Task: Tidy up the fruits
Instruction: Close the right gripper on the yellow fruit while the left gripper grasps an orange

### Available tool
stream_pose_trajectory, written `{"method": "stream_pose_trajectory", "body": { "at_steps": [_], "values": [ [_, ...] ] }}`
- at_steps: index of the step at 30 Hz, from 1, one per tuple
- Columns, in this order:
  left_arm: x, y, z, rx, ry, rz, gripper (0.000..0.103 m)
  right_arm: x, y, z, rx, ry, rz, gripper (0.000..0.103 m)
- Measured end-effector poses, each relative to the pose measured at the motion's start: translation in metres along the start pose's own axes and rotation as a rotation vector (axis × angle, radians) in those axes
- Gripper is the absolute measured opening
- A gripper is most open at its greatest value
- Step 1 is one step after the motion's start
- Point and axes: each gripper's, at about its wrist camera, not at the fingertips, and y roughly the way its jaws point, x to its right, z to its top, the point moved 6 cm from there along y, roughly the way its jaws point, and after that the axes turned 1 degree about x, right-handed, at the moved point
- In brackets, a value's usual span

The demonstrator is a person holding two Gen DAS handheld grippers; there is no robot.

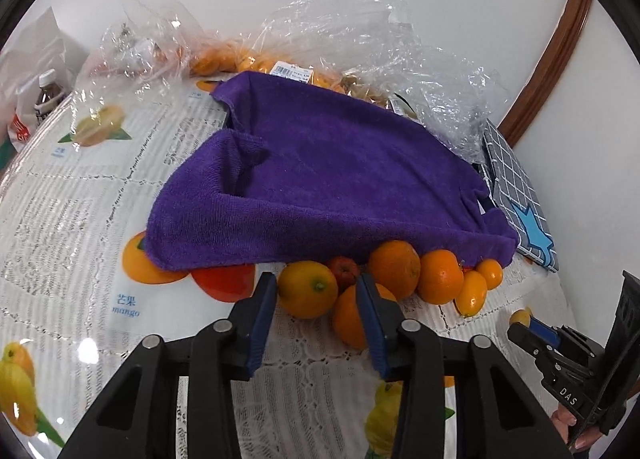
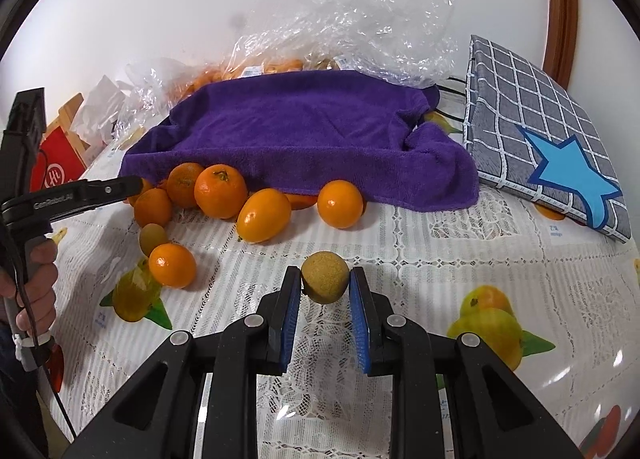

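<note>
The right gripper (image 2: 325, 283) is clamped on a small round yellow-brown fruit (image 2: 325, 277), both blue pads pressing its sides just above the lace-patterned tablecloth (image 2: 440, 259). The left gripper (image 1: 316, 291) hovers low over the loose pile of oranges (image 1: 394, 269) — its jaws are parted, one finger beside a yellow-orange fruit (image 1: 307, 289), the other lying across the front of a lower orange (image 1: 348, 319); whether the pads press anything cannot be told.

The pile lies along the near edge of a purple towel (image 1: 320, 163) draped over something whose shape it hides. Behind the towel, toward the far edge of the table, crumpled clear plastic bags (image 1: 360, 31) hold more oranges, one bag bearing a barcode label (image 1: 290, 70). At the right edge a grey checked flat case with a blue star (image 2: 560, 163) leans on the cloth.
</note>
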Motion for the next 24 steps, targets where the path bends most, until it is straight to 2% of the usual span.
{"method": "stream_pose_trajectory", "body": {
  "at_steps": [3, 6, 10, 12, 21, 24],
  "values": [
    [-0.003, 0.0, 0.001, 0.0, -0.006, -0.019, 0.029, 0.001, -0.001, 0.0, -0.006, -0.01, -0.02, 0.025],
    [-0.01, -0.001, 0.001, -0.006, -0.033, -0.048, 0.029, 0.003, -0.001, 0.0, -0.016, -0.004, -0.028, 0.025],
    [-0.022, -0.015, 0.001, 0.018, -0.019, 0.013, 0.029, 0.005, -0.001, 0.003, -0.023, 0.005, -0.047, 0.025],
    [-0.029, -0.016, -0.001, -0.007, -0.016, 0.067, 0.029, 0.007, -0.001, 0.004, -0.033, 0.017, -0.056, 0.025],
    [-0.027, -0.013, 0.001, 0.014, 0.01, 0.087, 0.029, 0.013, -0.007, 0.017, -0.064, 0.084, -0.078, 0.025],
    [-0.024, -0.002, -0.001, -0.028, 0.001, 0.051, 0.036, 0.011, -0.012, 0.018, -0.062, 0.077, -0.104, 0.025]
  ]
}}
